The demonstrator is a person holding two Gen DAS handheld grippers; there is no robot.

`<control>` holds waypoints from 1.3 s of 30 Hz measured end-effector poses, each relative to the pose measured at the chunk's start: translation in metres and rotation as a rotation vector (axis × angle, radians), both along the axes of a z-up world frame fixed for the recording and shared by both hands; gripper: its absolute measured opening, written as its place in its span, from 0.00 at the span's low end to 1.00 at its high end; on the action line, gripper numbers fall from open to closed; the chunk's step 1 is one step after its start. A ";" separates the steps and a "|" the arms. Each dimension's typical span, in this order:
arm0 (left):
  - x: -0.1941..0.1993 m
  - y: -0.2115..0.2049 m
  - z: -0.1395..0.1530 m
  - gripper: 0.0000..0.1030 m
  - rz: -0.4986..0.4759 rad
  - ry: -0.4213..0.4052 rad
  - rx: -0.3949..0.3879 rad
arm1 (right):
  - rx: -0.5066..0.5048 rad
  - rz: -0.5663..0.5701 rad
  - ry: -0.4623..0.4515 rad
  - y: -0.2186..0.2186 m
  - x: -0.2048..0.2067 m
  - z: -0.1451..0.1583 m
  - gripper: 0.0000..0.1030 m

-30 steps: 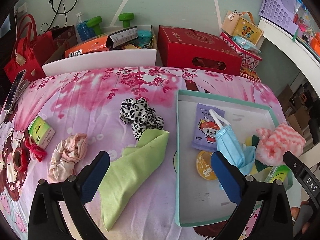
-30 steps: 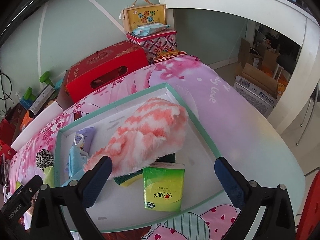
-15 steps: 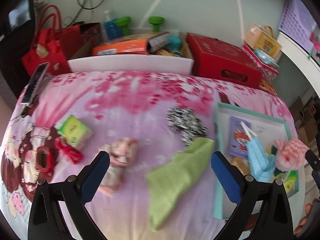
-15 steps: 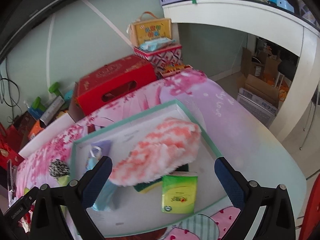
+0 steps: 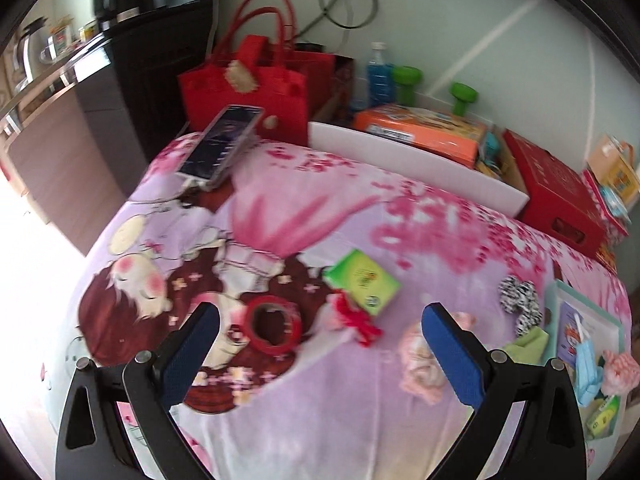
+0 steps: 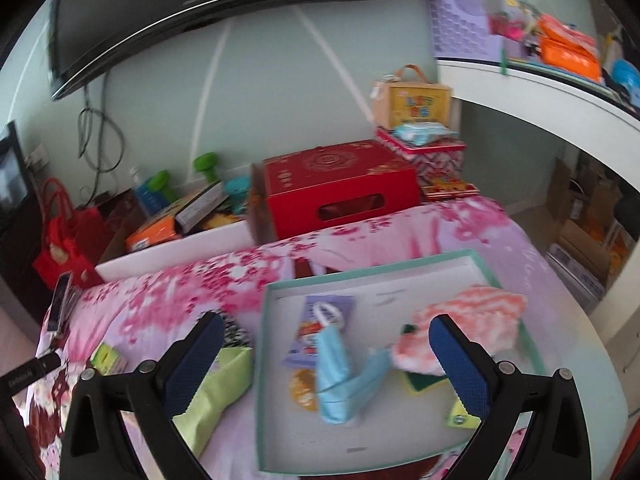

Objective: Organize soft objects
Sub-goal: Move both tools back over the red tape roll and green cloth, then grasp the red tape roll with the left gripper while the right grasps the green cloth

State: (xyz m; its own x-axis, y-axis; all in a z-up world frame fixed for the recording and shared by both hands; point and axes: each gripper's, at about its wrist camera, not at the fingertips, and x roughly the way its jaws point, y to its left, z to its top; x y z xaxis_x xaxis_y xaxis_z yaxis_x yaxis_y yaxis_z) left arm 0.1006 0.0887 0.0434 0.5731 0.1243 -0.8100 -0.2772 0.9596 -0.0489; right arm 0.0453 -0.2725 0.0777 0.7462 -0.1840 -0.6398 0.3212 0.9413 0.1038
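left gripper (image 5: 320,354) jaws wide and empty, over the red scrunchie (image 5: 356,320), probably the next pick; right gripper (image 6: 326,364) likewise wide above the tray (image 6: 262,360) holding the mask (image 6: 340,376).

Both views are bright with soft daylight; in the left wrist view the light pours in from the lower left, beside the tablecloth (image 5: 304,216), where the floor is blown out to plain white, and shadows on the cloth are faint. Motion blur smears both pictures, most around the red tape roll (image 5: 274,326) in the left wrist view and around the blue face mask (image 6: 340,376) in the right wrist view. Fisheye distortion bends straight lines, such as the white shelf edge (image 6: 532,92) above and right of the mask, and the corners fall to black.
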 end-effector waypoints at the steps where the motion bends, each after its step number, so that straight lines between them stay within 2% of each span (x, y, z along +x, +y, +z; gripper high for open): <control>1: -0.002 0.007 0.000 0.98 0.016 0.000 0.000 | -0.001 0.019 0.001 0.008 0.001 -0.001 1.00; 7: -0.012 0.038 -0.004 0.98 0.068 0.006 -0.027 | 0.000 0.151 0.023 0.061 0.018 -0.009 1.00; 13: -0.016 0.058 -0.015 0.98 0.110 0.031 -0.049 | 0.013 0.266 0.093 0.107 0.035 -0.031 1.00; 17: -0.012 0.059 -0.024 0.98 0.101 0.044 -0.083 | -0.008 0.308 0.150 0.123 0.042 -0.050 1.00; 21: -0.005 0.057 -0.038 0.98 0.095 0.080 -0.089 | -0.002 0.319 0.209 0.128 0.048 -0.068 1.00; 27: 0.007 0.052 -0.066 0.98 0.096 0.185 -0.084 | 0.008 0.339 0.293 0.134 0.054 -0.090 1.00; 33: 0.015 0.044 -0.085 0.98 0.080 0.237 -0.088 | 0.035 0.343 0.353 0.133 0.057 -0.106 1.00; 39: 0.020 0.040 -0.093 0.98 0.085 0.254 -0.092 | 0.040 0.339 0.374 0.131 0.058 -0.113 0.91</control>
